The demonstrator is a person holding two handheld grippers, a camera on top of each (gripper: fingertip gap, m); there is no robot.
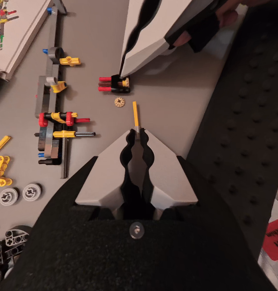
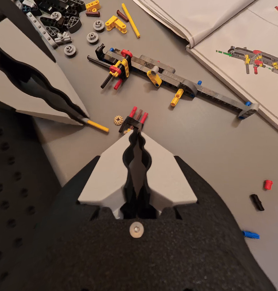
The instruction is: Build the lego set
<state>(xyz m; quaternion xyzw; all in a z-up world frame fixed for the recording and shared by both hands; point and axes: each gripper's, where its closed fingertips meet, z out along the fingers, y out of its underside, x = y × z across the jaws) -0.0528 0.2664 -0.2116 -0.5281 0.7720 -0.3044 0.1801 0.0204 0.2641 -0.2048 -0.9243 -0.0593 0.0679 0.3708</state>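
The left gripper [image 1: 137,132] is clamped on the grey sleeve of a thin yellow plastic axle [image 1: 135,113], aimed toward the small black frame with red pins and a brown axle [image 1: 117,85], which the right gripper [image 2: 136,132] pinches at its edge on the grey table [image 1: 166,102]. The tan bevel gear [image 1: 119,102] lies loose between them. The long grey beam assembly [image 2: 158,75] looks well advanced beside the open instruction booklet [image 2: 229,23]; many loose parts remain. No containers show; pieces lie straight on the table.
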